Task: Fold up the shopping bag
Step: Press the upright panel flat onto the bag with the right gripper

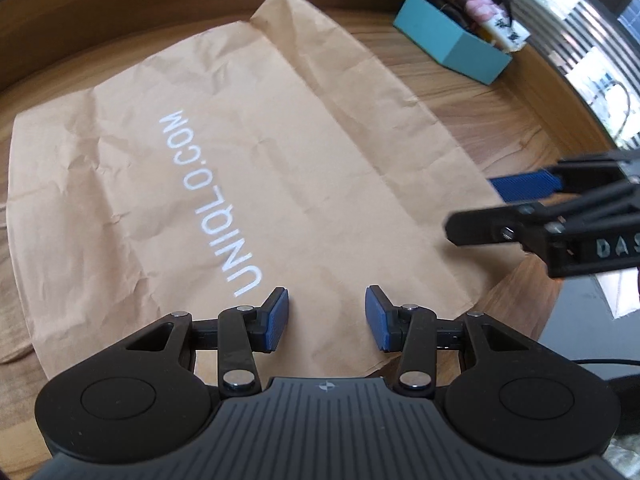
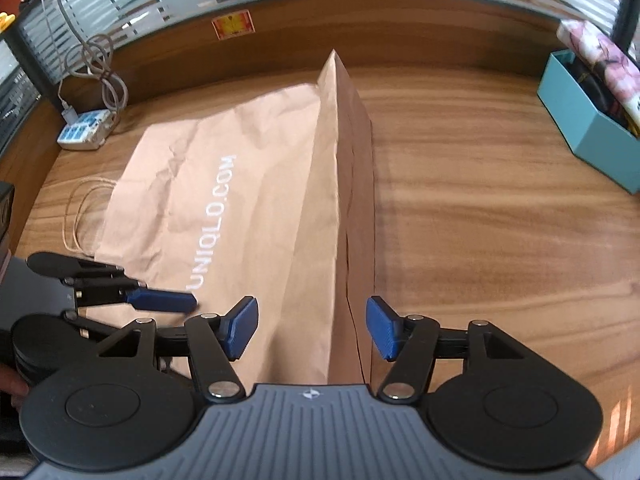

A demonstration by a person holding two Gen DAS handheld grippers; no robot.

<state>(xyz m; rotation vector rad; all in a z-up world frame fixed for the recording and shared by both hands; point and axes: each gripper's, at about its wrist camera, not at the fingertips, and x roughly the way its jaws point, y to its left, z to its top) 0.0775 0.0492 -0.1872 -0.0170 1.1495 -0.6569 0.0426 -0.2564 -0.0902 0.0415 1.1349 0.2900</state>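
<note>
A creased brown paper shopping bag (image 1: 248, 168) printed with white lettering lies flat on the wood-grain table (image 2: 500, 208), its bottom flap folded over along a sharp ridge. The left gripper (image 1: 326, 318) hovers above it, ribbed blue pads parted and empty. The right gripper (image 2: 311, 328) (jaws wider) straddles the bag's edge without pinching it, near a teal cardboard box (image 1: 452, 46).

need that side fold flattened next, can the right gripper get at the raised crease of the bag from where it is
Probably yes: the right gripper hangs open just above the raised crease of the paper bag, nothing between them; the left gripper sits off to the side.
</note>
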